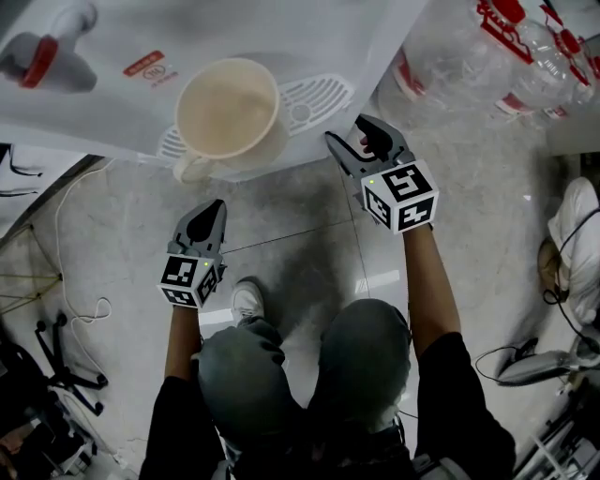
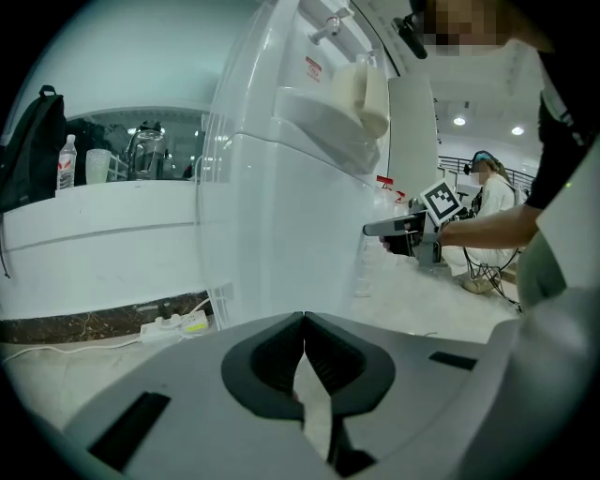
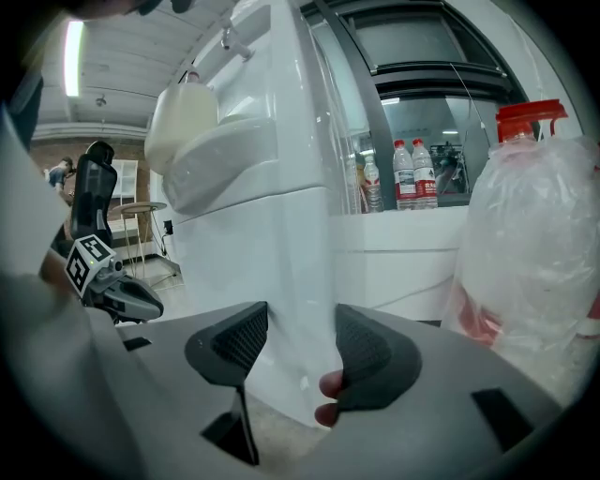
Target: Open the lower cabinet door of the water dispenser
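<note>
Dispenser point(image 1: 234, 28) is standing right in front of the person, with a cream cup point(image 1: 228, 108) sitting on its drip tray point(image 1: 319, 94). The lower cabinet door point(image 3: 281, 281) is the white panel below that tray. The head view isn't showing it because the top is overhanging it, but both gripper views are looking straight at it.

The right gripper point(image 1: 349, 131) is reaching in at the right end of the front. Its jaws are standing apart with the cabinet's vertical edge sitting between them. I can't tell if the pads are actually touching it, and they're not looking clamped. Two fingertips point(image 3: 328, 398) are peeking out beside the right jaw.

The left gripper point(image 1: 214, 208) is hanging lower and further back, clear of the cabinet, with its jaws pressed together on nothing.

Bagged water bottles point(image 1: 525, 47) are lying on the floor to the right, and a power strip point(image 2: 173, 325) is sitting by the wall on the left
</note>
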Motion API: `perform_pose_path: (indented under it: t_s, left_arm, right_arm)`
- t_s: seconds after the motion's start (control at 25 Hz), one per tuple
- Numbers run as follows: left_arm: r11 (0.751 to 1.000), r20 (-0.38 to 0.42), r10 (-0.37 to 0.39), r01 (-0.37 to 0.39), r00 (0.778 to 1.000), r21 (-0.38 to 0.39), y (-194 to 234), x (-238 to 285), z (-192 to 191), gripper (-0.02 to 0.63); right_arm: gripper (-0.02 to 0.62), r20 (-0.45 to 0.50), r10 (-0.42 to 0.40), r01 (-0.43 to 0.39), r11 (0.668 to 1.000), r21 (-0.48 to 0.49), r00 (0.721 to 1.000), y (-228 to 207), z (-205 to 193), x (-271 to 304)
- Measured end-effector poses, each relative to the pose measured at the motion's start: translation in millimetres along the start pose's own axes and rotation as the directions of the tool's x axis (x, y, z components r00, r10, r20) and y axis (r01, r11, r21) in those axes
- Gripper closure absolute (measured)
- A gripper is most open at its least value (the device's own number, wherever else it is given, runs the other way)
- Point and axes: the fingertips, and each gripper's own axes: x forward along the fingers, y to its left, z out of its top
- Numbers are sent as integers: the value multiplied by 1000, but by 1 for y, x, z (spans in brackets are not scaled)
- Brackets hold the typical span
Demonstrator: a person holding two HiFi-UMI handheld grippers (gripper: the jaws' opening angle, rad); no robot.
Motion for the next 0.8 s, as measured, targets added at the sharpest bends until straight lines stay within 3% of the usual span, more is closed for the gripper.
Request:
perform_pose_path:
  t_s: [0.8]
  left_arm:
    - [999, -19, -48, 48, 999, 13, -14, 5, 2, 595]
  right_arm:
    - [373, -4, -52, 51, 998, -44, 999, 11, -10, -19]
